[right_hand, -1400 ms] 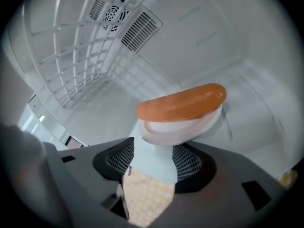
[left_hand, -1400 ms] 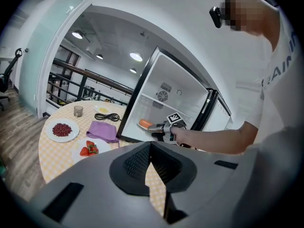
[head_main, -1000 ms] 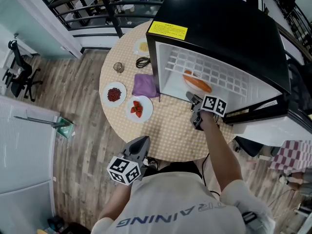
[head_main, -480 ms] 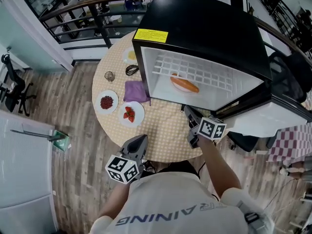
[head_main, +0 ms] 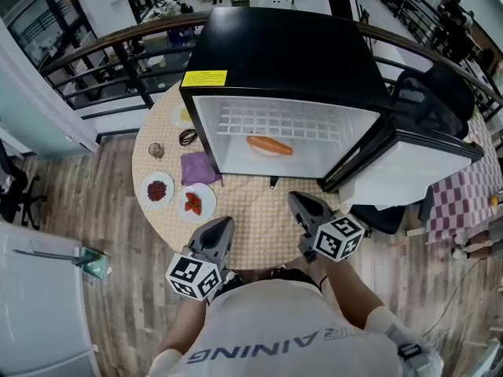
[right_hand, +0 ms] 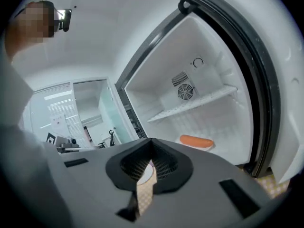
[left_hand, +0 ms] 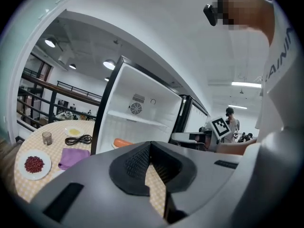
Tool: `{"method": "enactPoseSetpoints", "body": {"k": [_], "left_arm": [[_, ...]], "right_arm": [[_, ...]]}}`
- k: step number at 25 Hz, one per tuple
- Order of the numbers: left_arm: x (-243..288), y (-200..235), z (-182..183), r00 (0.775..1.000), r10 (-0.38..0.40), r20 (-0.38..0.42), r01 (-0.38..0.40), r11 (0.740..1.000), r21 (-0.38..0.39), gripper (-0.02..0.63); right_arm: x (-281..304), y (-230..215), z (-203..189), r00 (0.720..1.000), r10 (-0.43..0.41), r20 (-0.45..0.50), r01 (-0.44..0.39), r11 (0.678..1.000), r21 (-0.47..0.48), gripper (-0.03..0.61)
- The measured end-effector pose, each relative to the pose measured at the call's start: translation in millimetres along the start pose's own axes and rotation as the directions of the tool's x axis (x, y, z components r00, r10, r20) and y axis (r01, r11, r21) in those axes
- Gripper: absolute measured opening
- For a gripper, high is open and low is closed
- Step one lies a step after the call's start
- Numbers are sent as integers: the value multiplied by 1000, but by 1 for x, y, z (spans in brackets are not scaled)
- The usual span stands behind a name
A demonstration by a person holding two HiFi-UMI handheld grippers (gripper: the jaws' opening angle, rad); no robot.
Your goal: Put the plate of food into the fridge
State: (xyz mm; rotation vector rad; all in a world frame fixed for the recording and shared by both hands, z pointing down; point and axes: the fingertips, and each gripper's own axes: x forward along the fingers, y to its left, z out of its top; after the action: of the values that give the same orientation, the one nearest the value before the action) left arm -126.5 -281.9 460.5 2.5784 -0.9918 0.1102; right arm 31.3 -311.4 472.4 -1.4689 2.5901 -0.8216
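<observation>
The plate with an orange sausage-like food [head_main: 269,145] lies on the floor of the open black fridge [head_main: 283,45], under its white wire shelf. In the right gripper view the food [right_hand: 196,141] sits well ahead inside the white cavity. My right gripper [head_main: 295,200] hovers over the table's near edge, in front of the fridge, shut and empty [right_hand: 151,142]. My left gripper [head_main: 225,225] is at the near edge to its left, also shut with nothing in it [left_hand: 151,144]. The left gripper view catches the food [left_hand: 124,142] past the fridge's frame.
The fridge door [head_main: 409,159] hangs open to the right. On the round table [head_main: 267,226], left of the fridge, lie a strawberry plate [head_main: 193,203], a plate of red bits [head_main: 159,189], a purple cloth [head_main: 196,167], a glass [head_main: 156,150] and a cable [head_main: 188,137]. A railing [head_main: 102,61] runs behind.
My right gripper has drawn back from the fridge opening toward the table's near edge. The plate of food stays inside the fridge. The left gripper has hardly moved.
</observation>
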Motion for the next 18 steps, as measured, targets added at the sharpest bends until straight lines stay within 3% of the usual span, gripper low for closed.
{"method": "enactPoseSetpoints", "body": {"k": [7,18], "left_arm": [[2,-2,17,999,-21,31,20,999,36,8],[0,0,16,999,-17,29,15,998,53,8]], "right_arm": [[-28,17,29,996,-34,77,39,997,-73,20],[-20,13,14,998,-41,56,41,999,-4,20]]}}
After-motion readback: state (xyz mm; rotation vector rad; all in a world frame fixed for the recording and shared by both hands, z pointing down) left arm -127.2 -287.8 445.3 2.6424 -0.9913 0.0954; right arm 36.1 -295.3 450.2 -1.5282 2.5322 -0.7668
